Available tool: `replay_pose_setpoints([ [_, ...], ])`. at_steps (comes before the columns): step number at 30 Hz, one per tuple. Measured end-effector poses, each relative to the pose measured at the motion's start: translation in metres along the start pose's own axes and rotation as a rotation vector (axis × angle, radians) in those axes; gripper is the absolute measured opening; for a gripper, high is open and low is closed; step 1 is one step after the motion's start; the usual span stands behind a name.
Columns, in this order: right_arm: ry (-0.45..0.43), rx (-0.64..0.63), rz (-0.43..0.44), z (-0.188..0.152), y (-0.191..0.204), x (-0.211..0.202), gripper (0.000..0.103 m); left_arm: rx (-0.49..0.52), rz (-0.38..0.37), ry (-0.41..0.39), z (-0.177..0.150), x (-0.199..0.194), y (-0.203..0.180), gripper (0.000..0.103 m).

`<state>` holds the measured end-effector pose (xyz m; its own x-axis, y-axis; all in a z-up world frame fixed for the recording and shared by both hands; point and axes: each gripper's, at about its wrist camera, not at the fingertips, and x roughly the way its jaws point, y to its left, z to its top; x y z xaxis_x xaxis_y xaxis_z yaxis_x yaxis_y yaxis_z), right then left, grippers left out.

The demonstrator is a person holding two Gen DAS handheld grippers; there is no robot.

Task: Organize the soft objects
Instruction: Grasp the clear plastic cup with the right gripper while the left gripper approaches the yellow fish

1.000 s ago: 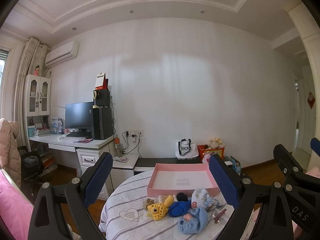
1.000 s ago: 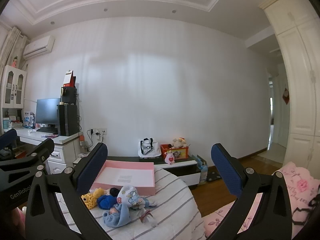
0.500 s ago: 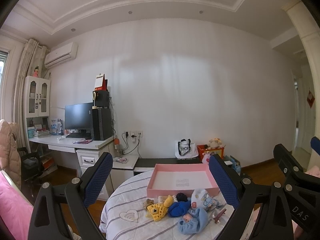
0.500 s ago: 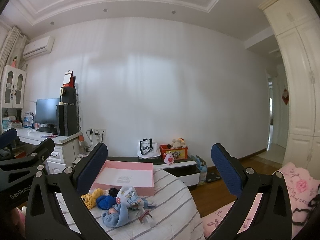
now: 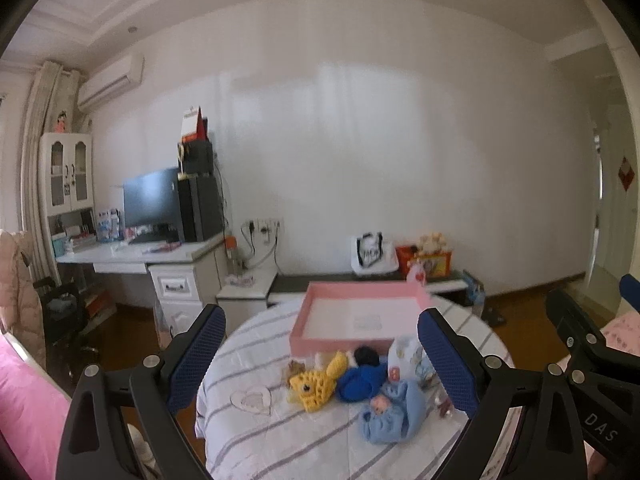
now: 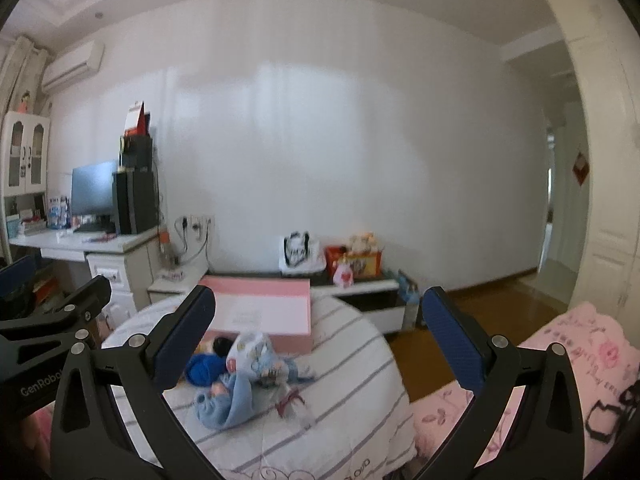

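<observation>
We have tipped both spread, empty grippers down toward the toys, nearing a first pick for the tray.

The surface wears a white cloth with grey stripes. On it sit a pink tray at 12 o'clock, a yellow knitted toy, a dark blue toy and a light blue doll. Gripper pads are blue.

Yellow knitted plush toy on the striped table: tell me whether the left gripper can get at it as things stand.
Probably yes. The left gripper is open, and the yellow knitted plush toy lies at the pile's near-left edge with nothing on it; only the blue plush ball touches it.
</observation>
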<state>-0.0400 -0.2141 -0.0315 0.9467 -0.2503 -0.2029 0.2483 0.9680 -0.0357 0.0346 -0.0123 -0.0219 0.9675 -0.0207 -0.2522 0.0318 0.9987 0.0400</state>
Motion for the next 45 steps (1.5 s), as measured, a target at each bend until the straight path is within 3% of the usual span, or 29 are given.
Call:
replay_pose_setpoints([
  [14,0.267,-0.059,0.03,-0.057,0.009,0.079,0.103,0.009,-0.002,0.253,-0.012,0.079,-0.005,0.095],
  [23,0.431,-0.102,0.053,-0.096,0.021,0.12,0.103,0.016,0.005,0.417,-0.038,0.13,0.002,0.095],
  [34,0.501,-0.095,0.033,-0.107,0.009,0.145,0.103,0.01,-0.023,0.479,-0.052,0.17,0.011,0.096],
  [42,0.569,-0.154,0.044,-0.121,0.008,0.166,0.103,0.002,0.016,0.488,-0.059,0.19,0.03,0.103],
  [45,0.587,-0.168,0.061,-0.126,0.012,0.172,0.097,-0.005,0.02,0.497,-0.061,0.198,0.036,0.103],
])
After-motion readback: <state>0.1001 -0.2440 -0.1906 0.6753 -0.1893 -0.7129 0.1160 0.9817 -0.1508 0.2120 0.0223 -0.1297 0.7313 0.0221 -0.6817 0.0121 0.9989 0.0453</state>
